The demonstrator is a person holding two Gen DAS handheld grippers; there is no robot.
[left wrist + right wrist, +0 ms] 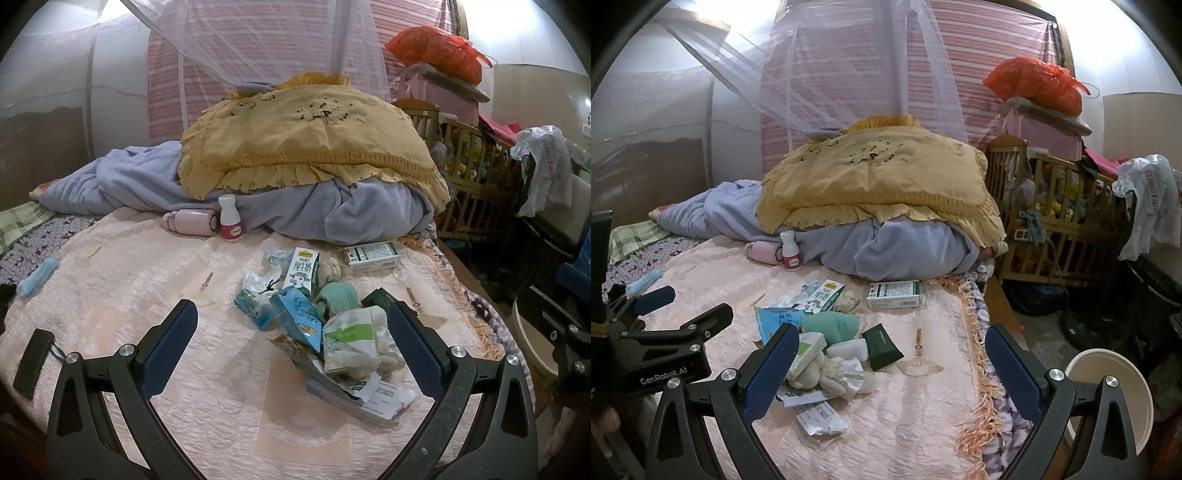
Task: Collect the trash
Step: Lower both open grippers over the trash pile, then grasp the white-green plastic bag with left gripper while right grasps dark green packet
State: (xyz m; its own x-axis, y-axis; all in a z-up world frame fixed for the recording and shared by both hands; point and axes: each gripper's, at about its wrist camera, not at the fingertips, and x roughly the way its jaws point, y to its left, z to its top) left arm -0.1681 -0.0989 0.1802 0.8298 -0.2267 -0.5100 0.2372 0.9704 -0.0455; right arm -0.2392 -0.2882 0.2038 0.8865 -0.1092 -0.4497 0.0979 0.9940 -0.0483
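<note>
Left wrist view: my left gripper [291, 325] hangs with fingers spread, empty, over the trash pile [325, 325] on the bed [110, 295]; nothing looks collected. Right wrist view: my right gripper [892, 356], equally spread, sits beside that pile, the bin [1108, 391] just off the bed.

- The printing on the milk carton [301, 269] and on the green-and-white box [373, 255] is too small to read.
- The lower papers of the trash pile [354, 391] lie under the wrappers above them, so their full shape is hidden.
- In the right wrist view, the blue wrapper [777, 321] is partly covered by a blue finger pad [772, 373].
- The white bowl [1108, 391] is half hidden behind a black finger arm, and its inside cannot be made out.
- What fills the wooden crib [1056, 206] is a blurred jumble.
- The contents of the red bag [439, 51] cannot be told.
- The bed [110, 295] is cut off by the frame's bottom edge.
</note>
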